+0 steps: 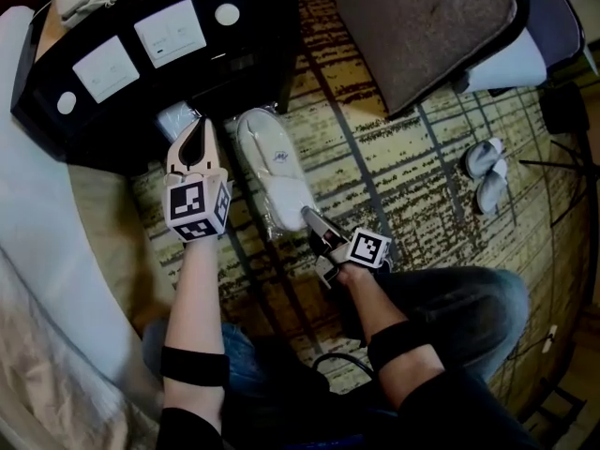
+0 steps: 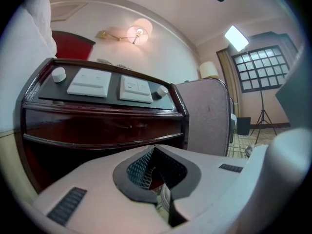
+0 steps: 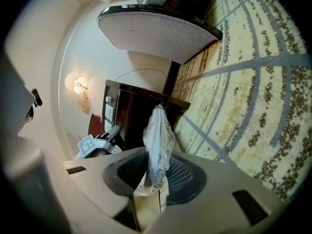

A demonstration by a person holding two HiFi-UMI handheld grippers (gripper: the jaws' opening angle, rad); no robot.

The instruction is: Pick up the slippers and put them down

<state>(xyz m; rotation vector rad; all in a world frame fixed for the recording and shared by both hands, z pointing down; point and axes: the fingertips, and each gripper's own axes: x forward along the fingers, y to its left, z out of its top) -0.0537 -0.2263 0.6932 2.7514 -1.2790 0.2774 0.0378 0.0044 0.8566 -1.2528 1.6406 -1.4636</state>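
Note:
A pair of white slippers in a clear plastic bag (image 1: 272,162) lies lengthwise over the patterned carpet, in front of the dark nightstand. My right gripper (image 1: 309,216) is shut on the near end of the bag. In the right gripper view the bagged slippers (image 3: 158,135) stand up from between the jaws of the right gripper (image 3: 155,178). My left gripper (image 1: 195,134) is just left of the bag, shut and holding nothing, and points at the nightstand. The left gripper view shows the left gripper (image 2: 155,151) with its pads together.
The dark nightstand (image 1: 141,73) with white switch panels stands ahead. A grey-seated chair (image 1: 422,26) is at the upper right. A second pair of slippers (image 1: 486,172) lies on the carpet at right, near a tripod leg (image 1: 562,167). A white bed (image 1: 37,251) fills the left side.

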